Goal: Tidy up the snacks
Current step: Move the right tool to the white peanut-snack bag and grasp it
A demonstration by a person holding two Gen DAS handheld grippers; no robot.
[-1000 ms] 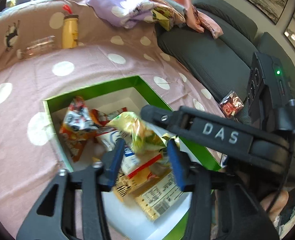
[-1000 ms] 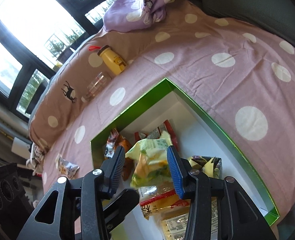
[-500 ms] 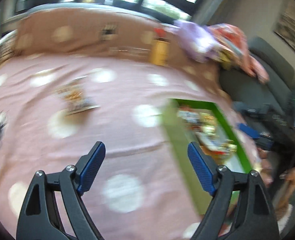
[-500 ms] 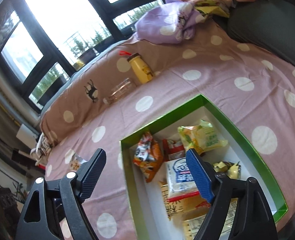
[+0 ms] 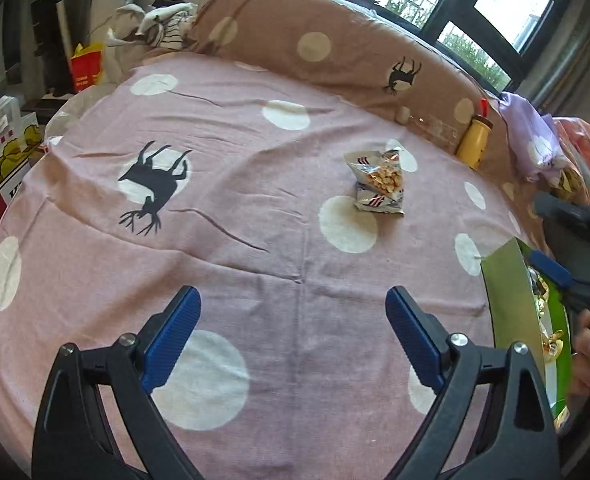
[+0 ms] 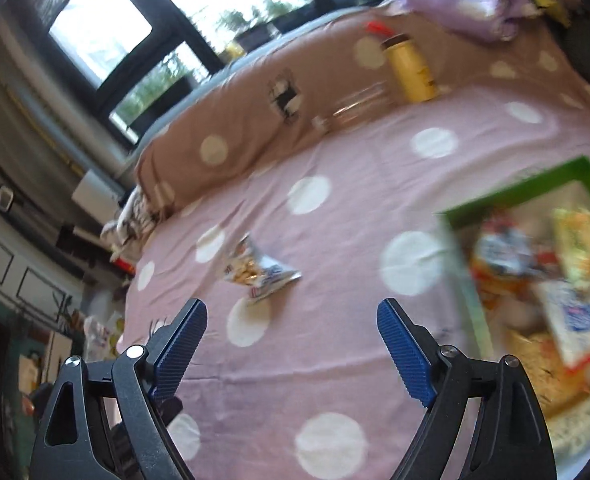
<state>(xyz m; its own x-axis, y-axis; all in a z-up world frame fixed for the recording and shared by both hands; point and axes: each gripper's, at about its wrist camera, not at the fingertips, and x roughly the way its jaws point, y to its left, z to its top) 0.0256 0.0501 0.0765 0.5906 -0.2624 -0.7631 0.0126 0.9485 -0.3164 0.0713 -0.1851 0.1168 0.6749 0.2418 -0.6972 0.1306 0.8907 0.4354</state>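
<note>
Both grippers have swung away from the box [image 6: 523,184] and now face the open stretch of the bed [image 5: 255,264]. A second ago they met over the box, fingers close around a yellow-green packet; that packet now lies inside the box [image 6: 579,240] with the other snacks, so that drop counts as done.

The left gripper [image 5: 293,330] has just been opening its fingers, and they now stand wide apart with nothing between them, only the spotted sheet below. The right gripper [image 6: 291,344] has likewise just been opening; its fingers are spread wide and empty too. The right view is smeared by motion, so fine detail in the box cannot be read.

One snack is left outside: a small clear bag [image 5: 379,182] of nut-like pieces, lying flat on the bed, well apart from the box edge [image 5: 503,280] at the right of the left view. In the right view the same bag [image 6: 259,272] sits just ahead of the open fingers, to the left of the box. It looks like the next thing to collect, and either gripper seems placed to go for it. A yellow bottle [image 5: 475,140] stands upright by the headboard cushion, beyond the bag.
</note>
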